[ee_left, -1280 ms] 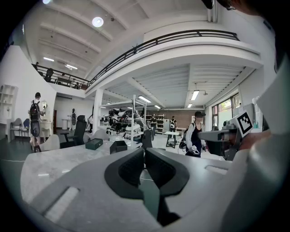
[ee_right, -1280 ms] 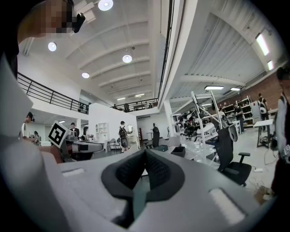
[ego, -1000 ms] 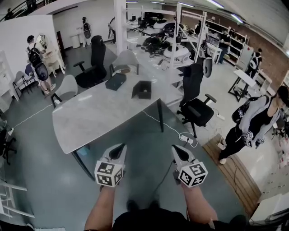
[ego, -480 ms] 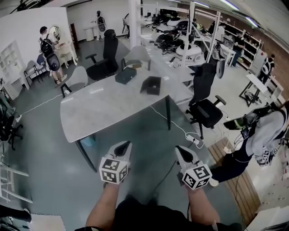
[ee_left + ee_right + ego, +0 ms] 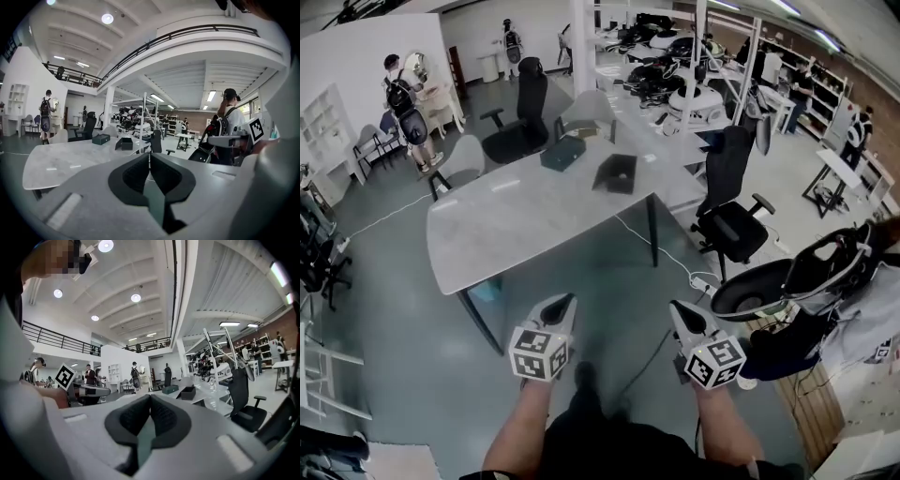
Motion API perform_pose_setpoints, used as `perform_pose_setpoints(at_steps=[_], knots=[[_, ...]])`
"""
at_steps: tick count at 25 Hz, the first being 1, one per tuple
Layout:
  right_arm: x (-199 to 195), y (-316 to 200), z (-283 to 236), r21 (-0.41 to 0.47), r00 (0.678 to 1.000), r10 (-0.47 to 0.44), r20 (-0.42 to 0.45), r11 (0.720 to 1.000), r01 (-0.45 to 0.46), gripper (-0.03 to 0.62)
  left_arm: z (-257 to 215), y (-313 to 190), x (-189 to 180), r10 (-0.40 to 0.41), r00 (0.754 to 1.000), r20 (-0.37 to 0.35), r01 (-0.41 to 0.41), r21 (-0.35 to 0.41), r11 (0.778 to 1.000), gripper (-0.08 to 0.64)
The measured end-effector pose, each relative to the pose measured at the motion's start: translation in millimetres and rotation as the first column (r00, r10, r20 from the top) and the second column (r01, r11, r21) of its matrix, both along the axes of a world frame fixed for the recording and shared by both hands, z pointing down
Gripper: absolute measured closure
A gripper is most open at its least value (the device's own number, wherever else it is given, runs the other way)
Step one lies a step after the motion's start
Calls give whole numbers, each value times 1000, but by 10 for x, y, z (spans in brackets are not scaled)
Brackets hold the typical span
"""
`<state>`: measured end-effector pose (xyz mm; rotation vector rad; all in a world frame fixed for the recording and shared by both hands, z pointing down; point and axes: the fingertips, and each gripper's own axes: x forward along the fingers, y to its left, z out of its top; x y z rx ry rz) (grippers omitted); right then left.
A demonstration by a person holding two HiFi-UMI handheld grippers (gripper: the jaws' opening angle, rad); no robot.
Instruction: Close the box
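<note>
A black box (image 5: pixel 615 173) with its lid standing open sits on the far part of a grey marble table (image 5: pixel 506 230). A shut dark green box (image 5: pixel 562 153) lies just behind it. Both grippers hover over the floor, well short of the table's near edge and touching nothing. My left gripper (image 5: pixel 566 300) is shut and empty. My right gripper (image 5: pixel 676 307) is shut and empty too. In the left gripper view the shut gripper (image 5: pixel 149 156) points toward the black box (image 5: pixel 125 143). In the right gripper view the gripper (image 5: pixel 150 398) faces the black box (image 5: pixel 188 392) and the green box (image 5: pixel 169 389).
Black office chairs stand right of the table (image 5: pixel 733 225) and behind it (image 5: pixel 520 131), with grey chairs (image 5: pixel 461 159) at its left. A cable (image 5: pixel 670 272) runs across the floor. A person with dark gear (image 5: pixel 806 300) stands close on my right. Another person (image 5: pixel 398 98) is far left.
The table and boxes have drawn slightly nearer in all views. The person on the right has come closer to me. Both grippers stay shut and side by side.
</note>
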<state>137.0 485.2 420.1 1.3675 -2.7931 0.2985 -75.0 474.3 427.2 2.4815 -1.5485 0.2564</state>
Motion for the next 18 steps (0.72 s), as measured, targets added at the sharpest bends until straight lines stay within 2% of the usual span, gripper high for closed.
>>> perform_pose_setpoints(at_steps=[7,18], knots=[[-139,-354,161,-33,1000,3,-31,999,-4,589,163,-422,-115,18,1000,-25,-18,-13,1000,546],[-803,-1778,241,-85,998,-12,-63,996,6,589,171,-1908,-672,32,999,-39,-33,-4,999,546]])
